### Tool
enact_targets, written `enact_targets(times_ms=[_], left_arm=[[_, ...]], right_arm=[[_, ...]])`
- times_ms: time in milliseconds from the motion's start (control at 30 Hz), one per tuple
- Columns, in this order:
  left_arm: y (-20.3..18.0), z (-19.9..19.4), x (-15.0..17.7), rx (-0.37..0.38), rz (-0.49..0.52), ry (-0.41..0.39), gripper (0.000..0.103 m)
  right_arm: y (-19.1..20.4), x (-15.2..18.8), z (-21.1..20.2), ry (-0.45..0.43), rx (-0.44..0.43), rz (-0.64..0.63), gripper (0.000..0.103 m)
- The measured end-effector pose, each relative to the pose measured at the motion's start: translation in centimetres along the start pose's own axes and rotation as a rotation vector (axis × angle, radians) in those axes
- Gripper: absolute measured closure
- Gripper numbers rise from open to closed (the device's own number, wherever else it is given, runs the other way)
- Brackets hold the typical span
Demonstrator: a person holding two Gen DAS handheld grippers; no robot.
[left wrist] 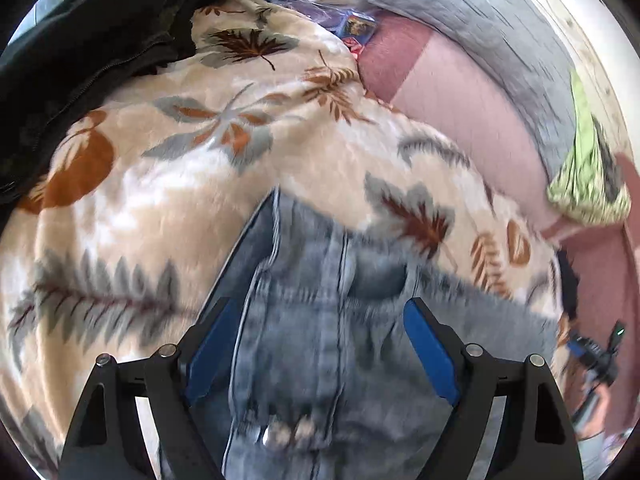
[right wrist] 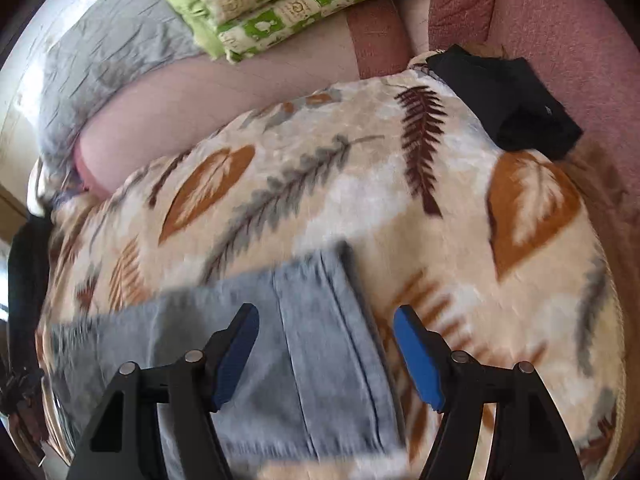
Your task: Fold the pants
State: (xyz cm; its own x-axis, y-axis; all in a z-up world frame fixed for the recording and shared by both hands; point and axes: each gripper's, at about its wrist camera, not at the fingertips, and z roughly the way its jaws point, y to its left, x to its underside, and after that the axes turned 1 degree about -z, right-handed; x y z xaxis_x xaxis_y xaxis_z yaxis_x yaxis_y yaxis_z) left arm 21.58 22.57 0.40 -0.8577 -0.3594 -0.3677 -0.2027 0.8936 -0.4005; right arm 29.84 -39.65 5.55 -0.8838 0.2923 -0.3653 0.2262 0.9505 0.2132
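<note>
Leaf-print blanket (left wrist: 168,184) covers most of the bed, cream ground with rust, grey and maroon leaves; it is the surface under everything. Pink sheet (left wrist: 460,112) shows bare past the blanket's far edge, with a grey quilted cover (left wrist: 492,32) bunched beyond it. Dark zippered garment (left wrist: 80,52) heaped at the blanket's far left corner in the left wrist view.

Pants (left wrist: 320,340): light blue jeans, lying on the blanket, motion-blurred in both views. Left wrist view shows the seamed upper part running up between the fingers. Right wrist view shows a leg (right wrist: 312,340) lying flat, its hem end toward the middle of the blanket.

Green-and-cream patterned cloth (right wrist: 280,4), folded, sits on the pink sheet at the far side. Small black cloth item (right wrist: 512,100) rests at the blanket's far right edge.

Left gripper (left wrist: 316,320): jaws spread wide, blue pads either side of the denim; contact cannot be judged through the blur. Right gripper (right wrist: 326,324): jaws also wide apart, straddling the leg's seam edge, holding nothing.
</note>
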Motion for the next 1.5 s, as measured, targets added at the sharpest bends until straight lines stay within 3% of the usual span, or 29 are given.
enact_targets(times_ms=[67,233,400,633,900,933,967,1067,1133,1200,1267,1500], left_arm=[[0.1,0.6,-1.5,0.023,-0.022,0.006,0.018],[0.1,3.1,-3.7,-0.009,-0.04,0.015,0.018],[-0.5,5.1,-4.6,-0.018,-0.031,0.028,0.038],[-0.6,6.7,-5.4,-0.063,-0.053,0.033,0.038],[0.2,7.0,-5.3,-0.056,-0.05,0.05,0.038],[0.1,7.1,-5.3,-0.057,-0.054,0.05,0.042],[0.1,7.3,-5.4,-0.065,-0.055,0.054,0.052],[-0.3,7.8,-5.2,-0.112,-0.034,0.065,0.072],[-0.4,8.0,-5.2,-0.14,-0.02,0.068,0.083],[-0.3,8.1,-5.2,-0.151,-0.028,0.07,0.088],[-0.2,8.2,-5.3,-0.169,-0.028,0.074,0.095],[-0.3,7.7,-5.2,-0.175,-0.008,0.057,0.098]], right_arm=[[0.2,-0.8,1.5,0.033,0.01,-0.001,0.03],[0.2,-0.8,4.4,0.074,0.033,-0.011,0.031],[-0.2,-0.9,4.9,0.071,0.021,-0.009,0.034],[-0.3,-1.2,4.4,0.073,0.011,-0.015,0.038],[-0.8,-1.9,3.6,0.065,-0.032,0.019,0.038],[-0.7,-2.0,3.8,0.068,-0.028,0.018,0.038],[-0.5,-2.1,4.2,0.072,-0.026,0.014,0.039],[0.1,-2.5,5.0,0.072,0.005,-0.005,0.055],[0.3,-2.5,5.6,0.094,0.044,-0.023,0.073],[0.1,-2.6,5.7,0.102,0.072,-0.022,0.081],[0.2,-2.5,5.5,0.102,0.09,-0.035,0.084],[2.2,-2.0,2.9,0.016,0.13,-0.109,0.088]])
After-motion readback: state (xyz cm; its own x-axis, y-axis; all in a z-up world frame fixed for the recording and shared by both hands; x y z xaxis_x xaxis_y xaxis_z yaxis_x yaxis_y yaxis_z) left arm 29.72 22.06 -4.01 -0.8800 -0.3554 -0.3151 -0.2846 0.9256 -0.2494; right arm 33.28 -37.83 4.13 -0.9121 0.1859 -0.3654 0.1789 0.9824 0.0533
